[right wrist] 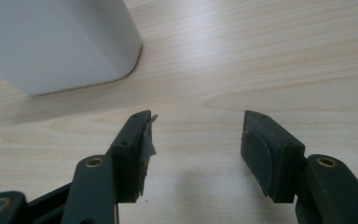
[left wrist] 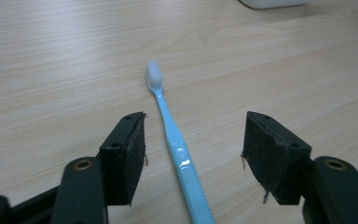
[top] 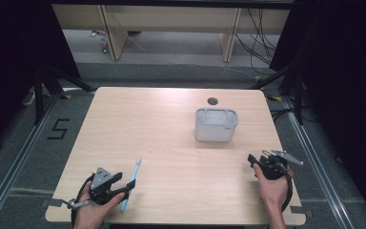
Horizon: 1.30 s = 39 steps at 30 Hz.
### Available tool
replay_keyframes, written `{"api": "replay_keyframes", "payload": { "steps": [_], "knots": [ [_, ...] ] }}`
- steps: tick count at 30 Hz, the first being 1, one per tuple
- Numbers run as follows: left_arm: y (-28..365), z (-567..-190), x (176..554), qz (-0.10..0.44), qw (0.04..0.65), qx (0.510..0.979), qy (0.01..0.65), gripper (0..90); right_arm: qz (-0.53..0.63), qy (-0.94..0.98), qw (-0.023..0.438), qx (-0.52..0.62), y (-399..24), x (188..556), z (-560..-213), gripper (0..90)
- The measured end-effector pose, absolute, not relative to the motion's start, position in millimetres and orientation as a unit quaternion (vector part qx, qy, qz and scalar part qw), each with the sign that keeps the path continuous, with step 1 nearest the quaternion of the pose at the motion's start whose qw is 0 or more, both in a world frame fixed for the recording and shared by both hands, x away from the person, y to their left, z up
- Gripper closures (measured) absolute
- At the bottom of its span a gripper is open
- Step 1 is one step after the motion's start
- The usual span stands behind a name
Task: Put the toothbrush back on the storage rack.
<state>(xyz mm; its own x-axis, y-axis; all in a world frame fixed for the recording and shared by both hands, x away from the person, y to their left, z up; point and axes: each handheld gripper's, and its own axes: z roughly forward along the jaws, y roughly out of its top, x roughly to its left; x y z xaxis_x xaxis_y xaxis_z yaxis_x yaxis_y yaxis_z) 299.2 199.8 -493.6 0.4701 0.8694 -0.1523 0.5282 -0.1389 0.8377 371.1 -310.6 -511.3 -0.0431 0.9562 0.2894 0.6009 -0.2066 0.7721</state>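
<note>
Lying flat on the wooden table, the light blue toothbrush sits near your left corner with its white bristle head pointing away from you. Your left gripper has its jaws spread wide to either side of the handle, the pads clear of it on both sides. Your right gripper is spread just as wide over bare wood, pinching nothing, near the table's right edge. Ahead of it stands the white plastic container, well apart from the toothbrush.
</note>
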Motion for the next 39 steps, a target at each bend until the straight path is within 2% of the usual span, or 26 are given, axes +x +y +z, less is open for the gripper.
{"api": "replay_keyframes", "payload": {
  "steps": [5,11,13,15,18,19,21,22,23,28,29,32,33,36,39],
  "knots": [
    [192.6,-485.1,302.6,0.191,0.427,0.742,0.48,39.1,0.422,0.622,0.26,0.606,-297.1,367.2,-511.7,43.3],
    [188.7,-480.8,307.7,0.178,0.389,0.776,0.464,39.0,0.412,0.612,0.266,0.62,-288.1,361.7,-513.4,41.6],
    [186.7,-479.9,307.9,0.177,0.393,0.77,0.47,38.8,0.411,0.615,0.269,0.617,-287.7,361.6,-513.4,41.5],
    [188.4,-474.1,310.2,0.181,0.361,0.793,0.456,38.8,0.409,0.631,0.283,0.596,-291.2,363.1,-514.5,41.2],
    [182.4,-470.4,314.5,0.166,0.359,0.793,0.462,38.8,0.396,0.635,0.283,0.6,-291.0,363.6,-514.1,40.9],
    [180.8,-465.5,317.6,0.16,0.331,0.809,0.458,38.8,0.395,0.637,0.281,0.599,-290.7,363.4,-514.1,40.8],
    [180.1,-462.9,319.7,0.156,0.324,0.815,0.455,39.1,0.399,0.632,0.281,0.601,-289.1,363.5,-514.4,40.8],
    [178.2,-461.2,321.6,0.151,0.32,0.815,0.459,39.6,0.404,0.621,0.264,0.618,-285.0,362.6,-513.9,40.8],
    [177.8,-457.1,327.2,0.138,0.293,0.829,0.455,39.9,0.389,0.642,0.274,0.601,-288.4,363.9,-513.6,40.8],
    [175.9,-457.7,341.8,0.1,0.239,0.851,0.457,40.9,0.403,0.639,0.267,0.598,-289.3,367.1,-516.2,40.8],
    [175.1,-458.4,346.4,0.086,0.221,0.857,0.457,43.7,0.4,0.641,0.261,0.601,-289.0,367.6,-515.9,40.9],
    [169.0,-464.1,357.4,0.066,0.174,0.867,0.462,44.1,0.391,0.636,0.246,0.619,-285.1,365.4,-513.6,40.9],
    [166.8,-466.1,361.0,0.056,0.16,0.869,0.466,44.6,0.395,0.649,0.257,0.597,-288.8,368.4,-515.8,40.9],
    [161.0,-471.5,368.6,0.038,0.113,0.868,0.481,44.8,0.393,0.643,0.25,0.608,-288.2,368.1,-515.2,40.9],
    [155.3,-478.4,372.9,0.033,0.104,0.857,0.503,48.0,0.403,0.637,0.241,0.611,-289.5,369.2,-516.1,40.9]
  ]
}}
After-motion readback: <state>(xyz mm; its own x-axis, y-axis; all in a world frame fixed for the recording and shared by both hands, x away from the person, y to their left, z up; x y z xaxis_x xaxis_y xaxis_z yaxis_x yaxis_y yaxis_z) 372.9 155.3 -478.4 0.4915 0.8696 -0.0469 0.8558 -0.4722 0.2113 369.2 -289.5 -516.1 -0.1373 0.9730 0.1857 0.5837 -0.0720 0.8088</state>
